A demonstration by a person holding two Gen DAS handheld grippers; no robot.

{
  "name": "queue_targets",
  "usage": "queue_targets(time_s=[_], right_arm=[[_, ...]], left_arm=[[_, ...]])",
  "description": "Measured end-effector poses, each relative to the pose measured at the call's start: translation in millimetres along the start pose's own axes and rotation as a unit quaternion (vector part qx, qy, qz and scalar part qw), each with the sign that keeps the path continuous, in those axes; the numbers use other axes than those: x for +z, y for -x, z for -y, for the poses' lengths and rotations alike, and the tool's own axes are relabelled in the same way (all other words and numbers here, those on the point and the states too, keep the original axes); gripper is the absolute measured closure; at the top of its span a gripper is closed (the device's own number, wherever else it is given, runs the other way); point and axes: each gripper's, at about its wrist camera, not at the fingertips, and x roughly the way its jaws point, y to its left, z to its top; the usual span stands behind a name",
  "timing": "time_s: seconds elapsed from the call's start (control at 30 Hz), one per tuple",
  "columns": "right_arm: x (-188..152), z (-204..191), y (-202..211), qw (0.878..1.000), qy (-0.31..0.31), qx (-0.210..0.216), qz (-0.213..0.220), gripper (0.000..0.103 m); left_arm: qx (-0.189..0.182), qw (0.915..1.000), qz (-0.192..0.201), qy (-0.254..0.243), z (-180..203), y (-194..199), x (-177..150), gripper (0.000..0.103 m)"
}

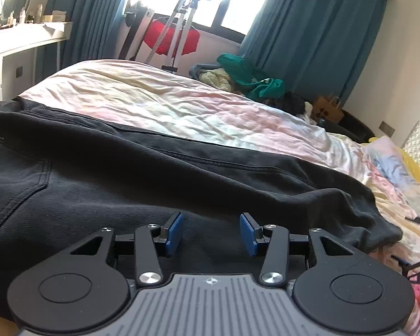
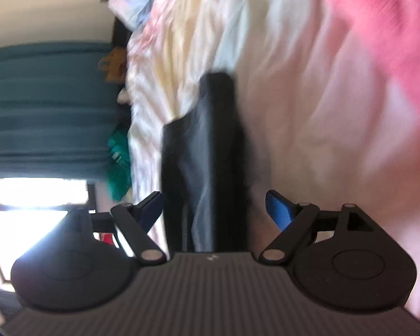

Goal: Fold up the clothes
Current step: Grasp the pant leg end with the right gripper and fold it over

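A black garment lies spread across the near side of the bed, with seams and a pocket showing. My left gripper is open, low over its near edge, blue pads apart with nothing between them. In the blurred, sideways right wrist view, a narrow end of the black garment runs up the middle of the frame. My right gripper is open with its fingers on either side of that end; I cannot tell if they touch it.
The bed has a rumpled pastel sheet. A pink cloth lies at the right. Green clothes are heaped past the bed, by teal curtains, a brown paper bag and a white desk.
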Motion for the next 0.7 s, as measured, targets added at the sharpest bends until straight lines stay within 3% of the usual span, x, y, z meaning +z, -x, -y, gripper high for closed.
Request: queue_targets(time_s=[0.2, 0.3, 0.4, 0.57, 0.67, 0.7], right_arm=[[14.9, -4.6, -38.9, 0.998, 0.036, -0.015, -0.039, 0.019], [25.5, -7.8, -53.5, 0.998, 0.064, 0.002, -0.028, 0.02], [21.9, -17.8, -56.0, 0.995, 0.101, 0.018, 0.001, 0.029], [18.9, -52.0, -60.2, 0.98, 0.181, 0.081, 0.027, 0.034], [23.6, -55.2, -77.9, 0.974, 0.225, 0.001, 0.023, 0.038], [27.0, -49.4, -82.7, 0.975, 0.221, -0.015, 0.016, 0.049]], left_arm=[[0.033, 0.9993, -0.011, -0.011, 0.3, -6.7, -1.2, 0.055], [0.048, 0.9985, -0.019, -0.019, 1.3, -12.0, -2.0, 0.055], [0.062, 0.9972, -0.025, -0.032, 4.5, -18.4, -2.9, 0.055], [0.082, 0.9941, -0.032, -0.063, 11.4, -25.9, -7.6, 0.054], [0.092, 0.9921, -0.032, -0.079, 15.6, -27.0, -10.7, 0.054], [0.095, 0.9915, -0.032, -0.083, 17.1, -27.1, -11.4, 0.054]])
